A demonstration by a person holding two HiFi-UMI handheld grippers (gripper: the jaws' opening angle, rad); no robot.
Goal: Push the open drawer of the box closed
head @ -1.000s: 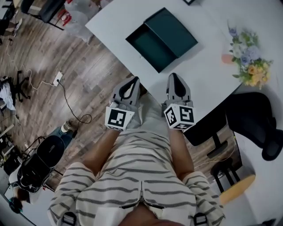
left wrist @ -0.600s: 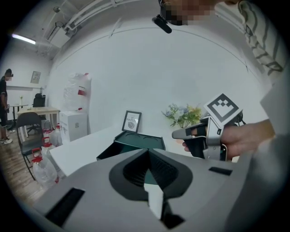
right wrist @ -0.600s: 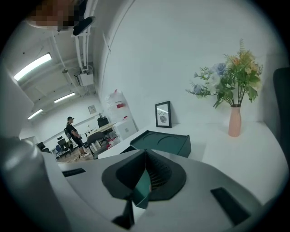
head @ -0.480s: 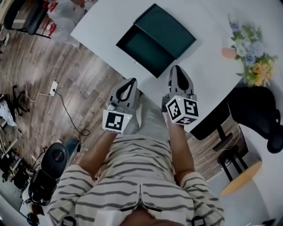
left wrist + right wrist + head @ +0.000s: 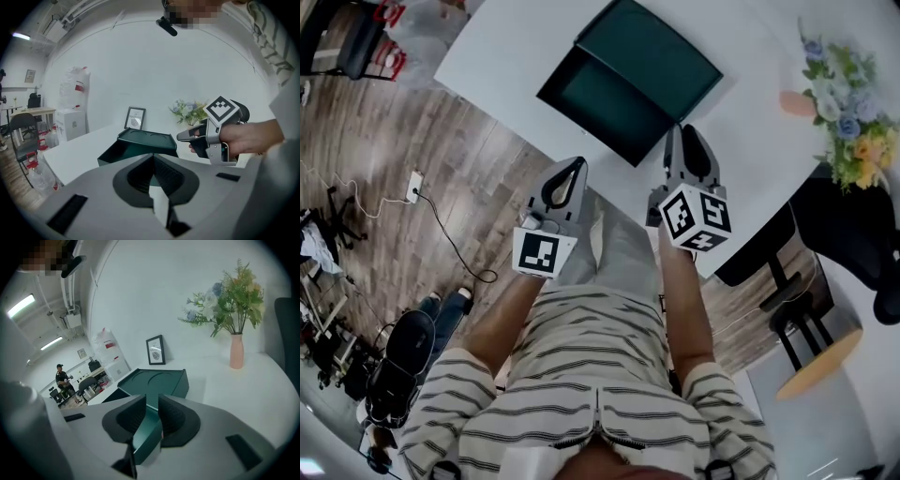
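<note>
A dark green box (image 5: 664,58) lies on the white table (image 5: 516,47), its open drawer (image 5: 598,101) pulled out toward the table's left edge. My right gripper (image 5: 689,131) hovers over the table just short of the box's near side. Its jaws are opening and hold nothing; the box (image 5: 159,379) shows beyond the gap of the right gripper (image 5: 151,414). My left gripper (image 5: 574,165) is shut and empty, off the table edge, near the drawer's near corner. In the left gripper view the left gripper (image 5: 153,158) faces the drawer (image 5: 111,157) and the right gripper (image 5: 186,136).
A pink vase of flowers (image 5: 839,117) stands at the table's right, and a small picture frame (image 5: 155,350) behind the box. A black chair (image 5: 853,244) and a round stool (image 5: 816,367) stand at the right. A power strip with cable (image 5: 414,174) lies on the wooden floor.
Both grippers have moved forward toward the box, the right one further, now over the table beside the box. The box sits higher and closer in the head view.
</note>
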